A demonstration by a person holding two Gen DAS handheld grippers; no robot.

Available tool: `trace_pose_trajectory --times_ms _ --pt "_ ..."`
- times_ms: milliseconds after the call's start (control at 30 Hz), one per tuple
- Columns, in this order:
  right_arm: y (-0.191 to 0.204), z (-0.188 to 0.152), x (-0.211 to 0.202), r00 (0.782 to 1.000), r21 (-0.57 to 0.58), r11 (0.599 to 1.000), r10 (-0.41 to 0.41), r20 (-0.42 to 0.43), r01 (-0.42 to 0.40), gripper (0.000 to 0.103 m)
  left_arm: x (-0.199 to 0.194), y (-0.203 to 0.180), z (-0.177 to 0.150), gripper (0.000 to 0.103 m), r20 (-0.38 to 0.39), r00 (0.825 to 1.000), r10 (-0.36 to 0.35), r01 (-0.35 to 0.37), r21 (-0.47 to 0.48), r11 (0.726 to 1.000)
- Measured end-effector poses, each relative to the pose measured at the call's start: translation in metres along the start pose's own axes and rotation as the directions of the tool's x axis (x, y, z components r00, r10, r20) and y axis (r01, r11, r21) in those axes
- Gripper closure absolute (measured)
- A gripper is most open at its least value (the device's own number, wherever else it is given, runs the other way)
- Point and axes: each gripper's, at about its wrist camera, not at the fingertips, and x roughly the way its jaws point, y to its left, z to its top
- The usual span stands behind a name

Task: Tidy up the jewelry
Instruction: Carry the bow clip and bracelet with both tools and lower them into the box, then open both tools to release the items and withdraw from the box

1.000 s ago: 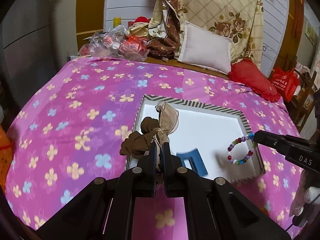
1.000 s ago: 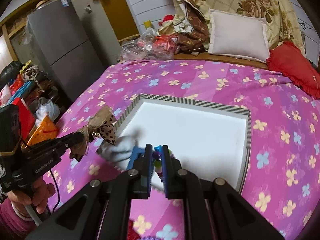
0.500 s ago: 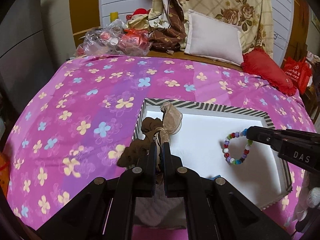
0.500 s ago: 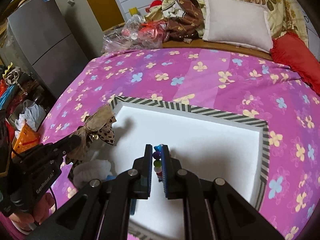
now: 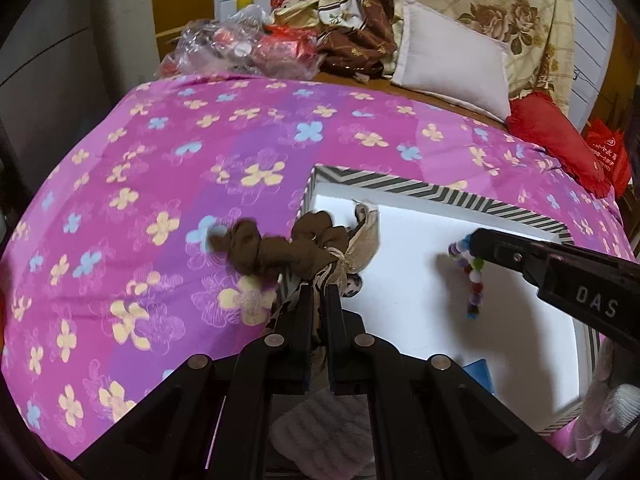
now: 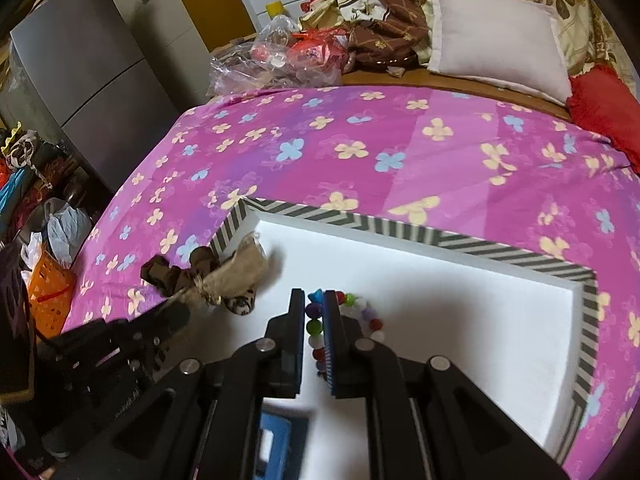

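Observation:
My left gripper point(image 5: 319, 292) is shut on a brown scrunchie with a beige bow point(image 5: 280, 250), which drapes over the left rim of the white box with a striped border point(image 5: 400, 188). It also shows in the right wrist view point(image 6: 208, 276). My right gripper point(image 6: 314, 300) is shut on a colourful bead bracelet point(image 6: 360, 312) low over the box floor point(image 6: 460, 312). The bracelet hangs from that gripper in the left wrist view point(image 5: 472, 276).
A blue object point(image 5: 478, 374) lies in the box's near part. A white knitted item point(image 5: 320, 424) sits under my left gripper. The pink flowered bedspread point(image 5: 160, 184) surrounds the box. Pillows point(image 5: 452, 60) and bags point(image 5: 240, 48) lie at the far edge.
Both grippers have moved forward and down toward the box. The scrunchie now lies across the left rim, and the bracelet has dropped close to the box floor.

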Motion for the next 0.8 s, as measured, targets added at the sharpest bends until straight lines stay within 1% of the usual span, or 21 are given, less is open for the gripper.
trace_pose_trajectory --times_ms 133,233,300,367,400,433,467,500,600,667,700,733,767,800 --pt "-0.001 0.003 0.013 1.000 0.030 0.999 0.019 0.003 -0.019 0.094 0.006 0.005 -0.002 0.095 -0.015 1.000 0.003 -0.003 -0.026 1.000" --pt "-0.008 0.003 0.019 0.999 0.078 0.996 0.033 0.006 -0.033 0.094 0.008 0.003 -0.003 0.095 -0.020 1.000 0.001 -0.001 -0.021 1.000" --pt "-0.012 0.002 0.016 0.997 0.105 0.992 0.072 0.018 -0.073 0.091 0.008 0.000 -0.004 0.095 -0.025 0.999 -0.023 0.023 -0.016 1.000" --pt "-0.012 -0.001 0.007 0.996 0.096 0.991 0.085 0.031 -0.088 0.085 0.008 -0.002 -0.005 0.094 -0.032 0.997 -0.064 0.063 -0.024 0.998" --pt "-0.011 -0.001 0.004 0.996 0.093 0.992 0.086 0.033 -0.089 0.083 0.008 -0.002 -0.005 0.088 -0.041 0.996 -0.082 0.081 -0.029 0.996" --pt "-0.012 -0.003 -0.001 0.996 0.091 0.992 0.087 0.034 -0.090 0.080 0.008 -0.003 -0.005 0.084 -0.051 0.994 -0.097 0.095 -0.036 0.995" --pt "-0.013 -0.005 -0.006 0.996 0.091 0.992 0.084 0.032 -0.086 0.079 0.006 -0.002 -0.005 0.079 -0.057 0.992 -0.112 0.109 -0.044 0.993" --pt "-0.014 -0.007 -0.009 0.997 0.091 0.993 0.078 0.029 -0.080 0.079 0.003 -0.002 -0.006 0.075 -0.055 0.991 -0.121 0.118 -0.048 0.992" --pt "-0.018 -0.017 -0.025 0.998 0.080 0.995 0.059 0.017 -0.060 0.076 -0.010 -0.001 -0.009 0.070 -0.046 0.989 -0.141 0.139 -0.038 0.990" --pt "-0.019 -0.027 -0.037 0.999 0.070 0.996 0.049 0.010 -0.049 0.067 -0.023 0.002 -0.013 0.067 -0.039 0.987 -0.155 0.154 -0.033 0.988" --pt "-0.017 -0.035 -0.045 0.999 0.061 0.997 0.045 0.006 -0.045 0.063 -0.031 0.003 -0.016 0.067 -0.031 0.987 -0.156 0.155 -0.027 0.988" --pt "-0.017 -0.042 -0.051 0.999 0.052 0.998 0.046 0.002 -0.046 0.057 -0.038 0.004 -0.018 0.067 -0.024 0.988 -0.153 0.153 -0.018 0.988" --pt "-0.015 -0.049 -0.058 0.999 0.043 0.998 0.041 -0.002 -0.041 0.054 -0.046 0.005 -0.022 0.067 -0.012 0.989 -0.146 0.146 -0.005 0.989" --pt "-0.013 -0.056 -0.064 0.999 0.036 0.999 0.032 -0.005 -0.032 0.054 -0.052 0.007 -0.024 0.067 -0.005 0.990 -0.138 0.138 0.002 0.990"
